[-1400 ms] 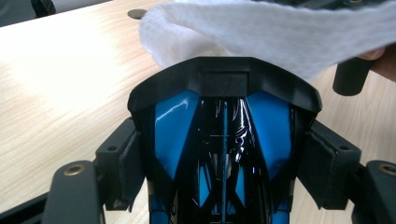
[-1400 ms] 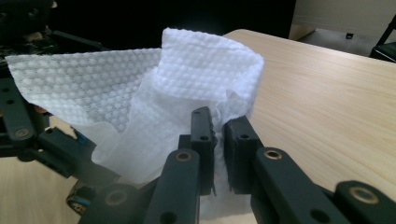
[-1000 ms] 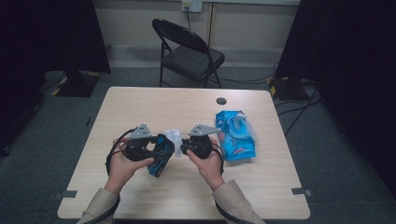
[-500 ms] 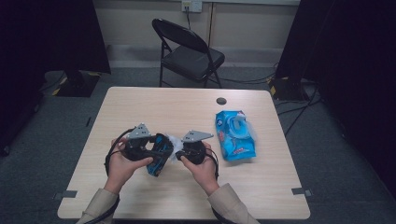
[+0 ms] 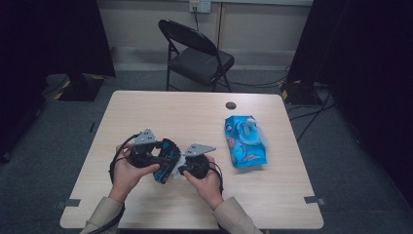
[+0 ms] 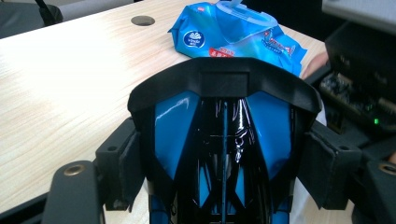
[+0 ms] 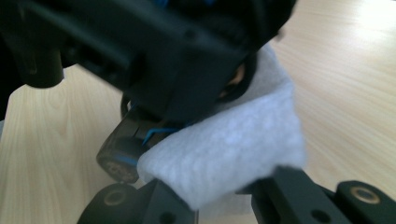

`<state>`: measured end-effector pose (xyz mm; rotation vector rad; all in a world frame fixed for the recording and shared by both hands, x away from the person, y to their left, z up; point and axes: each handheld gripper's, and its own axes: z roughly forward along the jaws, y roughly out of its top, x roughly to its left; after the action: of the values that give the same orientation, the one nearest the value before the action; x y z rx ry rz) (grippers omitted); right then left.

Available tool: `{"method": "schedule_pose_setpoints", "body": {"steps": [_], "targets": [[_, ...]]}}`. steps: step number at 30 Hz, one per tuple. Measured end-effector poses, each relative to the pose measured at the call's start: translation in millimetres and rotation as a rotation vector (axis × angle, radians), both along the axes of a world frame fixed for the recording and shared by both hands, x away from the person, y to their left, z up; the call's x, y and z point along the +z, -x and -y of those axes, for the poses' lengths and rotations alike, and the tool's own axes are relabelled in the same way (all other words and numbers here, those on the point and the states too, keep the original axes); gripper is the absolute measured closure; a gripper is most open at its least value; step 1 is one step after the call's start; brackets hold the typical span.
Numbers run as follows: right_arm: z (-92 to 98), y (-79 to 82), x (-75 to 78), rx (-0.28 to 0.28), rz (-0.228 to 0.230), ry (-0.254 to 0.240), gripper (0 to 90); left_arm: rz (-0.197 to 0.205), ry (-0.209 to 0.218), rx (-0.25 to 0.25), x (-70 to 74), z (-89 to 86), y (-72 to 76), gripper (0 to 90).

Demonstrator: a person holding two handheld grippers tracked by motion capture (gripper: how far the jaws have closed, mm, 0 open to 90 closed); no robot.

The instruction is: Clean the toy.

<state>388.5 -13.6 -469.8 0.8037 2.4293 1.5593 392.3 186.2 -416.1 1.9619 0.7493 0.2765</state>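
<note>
The left gripper (image 5: 163,161) holds a blue-and-black toy car (image 6: 223,154) across its body, one jaw on each flank, above the near centre of the table (image 5: 146,112). The right gripper (image 5: 184,166), just right of it, has its jaws pinched narrow on a folded white wipe (image 7: 224,158), which lies against the car's dark underside near a wheel (image 7: 119,158). The work in hand appears to be wiping the toy clean. The car is judged light, rigid and glossy, so it may slip or twist under rubbing pressure; the grip belongs across the widest part of the body, clear of wheels and thin trim. The wipe is soft, limp and probably damp; hold it by a folded edge so that a pad of cloth stands beyond the jaw tips. The blue wipes pack (image 5: 246,141) lies to the right on the table, well apart from both hands.
</note>
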Motion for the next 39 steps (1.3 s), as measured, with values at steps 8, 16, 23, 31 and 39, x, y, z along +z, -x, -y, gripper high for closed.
{"method": "schedule_pose_setpoints", "body": {"steps": [8,16,23,31,39], "targets": [[-8.4,7.3,-11.1,0.017,-0.025,-0.008,83.3,0.007,0.004,0.016,1.6,-2.5,0.1,25.5],[-13.4,10.9,-20.6,0.032,-0.042,0.002,83.1,0.004,0.007,0.024,0.5,-3.6,-0.7,25.6],[-16.4,12.9,-27.4,0.056,-0.058,0.025,83.1,0.008,0.017,0.029,1.8,-5.3,-0.7,25.6],[-0.8,3.0,-21.8,0.011,-0.057,0.007,83.1,0.007,0.020,0.027,2.0,-6.0,-0.2,25.5],[26.8,-15.3,1.1,-0.068,-0.038,-0.058,83.1,0.001,0.007,0.019,0.7,-4.4,-0.7,25.6]]}}
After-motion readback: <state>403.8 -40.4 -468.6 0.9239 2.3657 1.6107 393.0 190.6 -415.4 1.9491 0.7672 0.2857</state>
